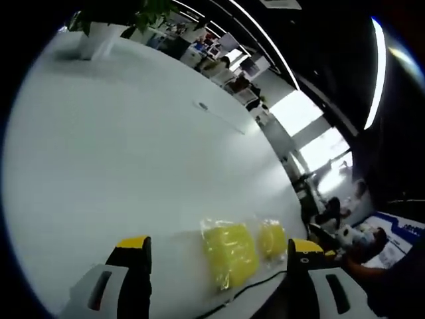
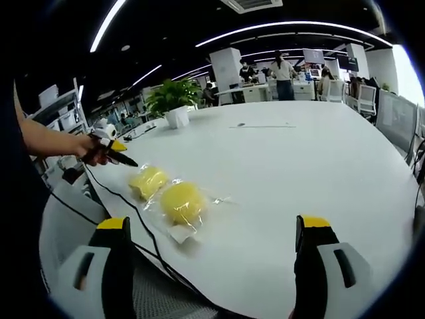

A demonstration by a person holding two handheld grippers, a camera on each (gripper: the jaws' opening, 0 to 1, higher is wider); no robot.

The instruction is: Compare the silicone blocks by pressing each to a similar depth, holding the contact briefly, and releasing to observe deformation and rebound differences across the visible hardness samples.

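Observation:
Two yellow silicone blocks, each in a clear plastic bag, lie side by side on the white table (image 2: 285, 166). In the right gripper view they are the nearer block (image 2: 182, 201) and the farther block (image 2: 149, 181). My right gripper (image 2: 212, 223) is open and hangs short of them, touching nothing. A hand holds my left gripper (image 2: 109, 151) beyond the blocks, off the table's left edge. In the left gripper view my left gripper (image 1: 219, 244) is open, with a larger block (image 1: 229, 252) and a smaller block (image 1: 271, 238) lying ahead between its fingers, apart from them.
A black cable (image 2: 126, 206) runs along the table's near edge beside the blocks. A potted plant (image 2: 174, 106) stands at the far side of the table. A small dark disc (image 1: 202, 106) lies mid-table. Desks, chairs and standing people are further back.

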